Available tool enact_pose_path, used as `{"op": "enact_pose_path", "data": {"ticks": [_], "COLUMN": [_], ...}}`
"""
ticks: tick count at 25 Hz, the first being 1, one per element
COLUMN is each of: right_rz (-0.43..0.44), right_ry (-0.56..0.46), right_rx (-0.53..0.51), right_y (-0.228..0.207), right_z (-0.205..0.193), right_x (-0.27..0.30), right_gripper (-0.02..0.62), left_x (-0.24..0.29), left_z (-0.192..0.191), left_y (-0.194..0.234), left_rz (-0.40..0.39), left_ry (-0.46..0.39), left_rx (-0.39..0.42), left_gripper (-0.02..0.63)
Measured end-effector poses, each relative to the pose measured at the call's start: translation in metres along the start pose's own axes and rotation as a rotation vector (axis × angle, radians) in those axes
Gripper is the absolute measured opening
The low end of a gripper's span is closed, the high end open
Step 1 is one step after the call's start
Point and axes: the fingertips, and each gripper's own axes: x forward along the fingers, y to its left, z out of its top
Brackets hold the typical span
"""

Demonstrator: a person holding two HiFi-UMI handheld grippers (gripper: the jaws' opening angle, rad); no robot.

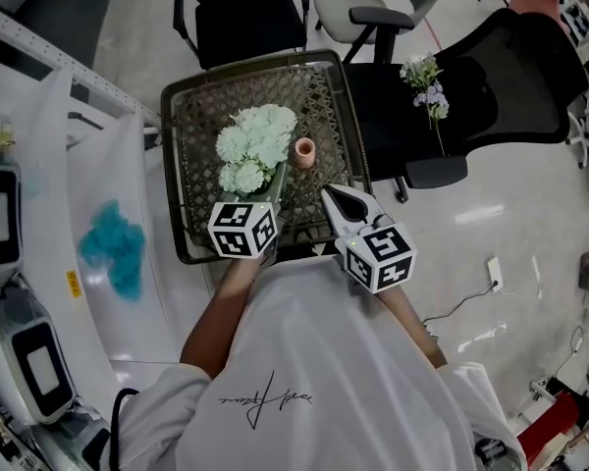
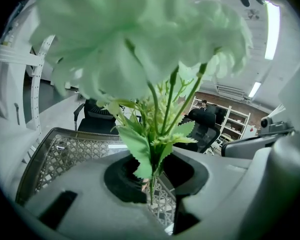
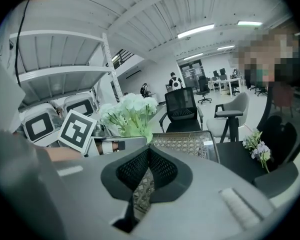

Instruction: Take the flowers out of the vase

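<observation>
Flowers (image 1: 257, 145): one bunch of pale green blooms, looks artificial. It sits over the wicker desk (image 1: 173, 180), with the heads fanned out wide and filling the top of the left gripper view. The thin green stems (image 2: 162, 109) and a few toothed leaves run down into the left claw (image 2: 152, 178).

Handling, my read:
- Light overall but top-heavy, with a big soft head on skinny stems.
- The heads will crush or shed if pinched.
- The stems are probably springy and a bit slick, so the bunch can pivot or slip round in a loose hold.
- The best hold is low on the bundled stems, under the leaves, which is roughly where it's held now. Never hold by the blooms.

Left claw: narrowed down onto the stems, which are clamped between the dark pads. Nothing else is in it.

Vase (image 1: 304, 151): small and pinkish, upright on the desk, just to the right of the bunch in the head view. The bunch looks clear of it, though I can't see the stem ends, so I'm not sure. The vase is small and likely light, so it tips easily if the stems drag on the rim.

Right claw (image 3: 149, 151): tips together and holding nothing. It hangs over the near edge of the desk, close to the vase but not touching it. It could steady the vase if needed.

Further out, a second sprig (image 1: 427, 86) with white and lilac blooms lies on the black chair (image 1: 510, 77), well apart from the desk.
</observation>
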Motion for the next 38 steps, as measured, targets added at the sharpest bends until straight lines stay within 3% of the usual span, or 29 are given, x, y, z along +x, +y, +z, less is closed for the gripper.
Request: {"op": "enact_pose_path", "data": {"ticks": [18, 25, 38], "right_rz": [0.065, 0.069, 0.1], "right_ry": [0.042, 0.05, 0.037], "right_rx": [-0.023, -0.015, -0.029], "right_y": [0.007, 0.005, 0.012], "right_z": [-0.004, -0.007, -0.008], "right_x": [0.014, 0.016, 0.015], "right_gripper": [0.008, 0.008, 0.008], "left_x": [-0.029, -0.035, -0.052], "left_z": [-0.022, -0.034, -0.038], "left_y": [-0.002, -0.008, -0.012], "left_rz": [0.011, -0.002, -0.016], "left_ry": [0.027, 0.064, 0.058], "left_rx": [-0.077, -0.066, -0.084], "left_gripper": [0.094, 0.094, 0.095]}}
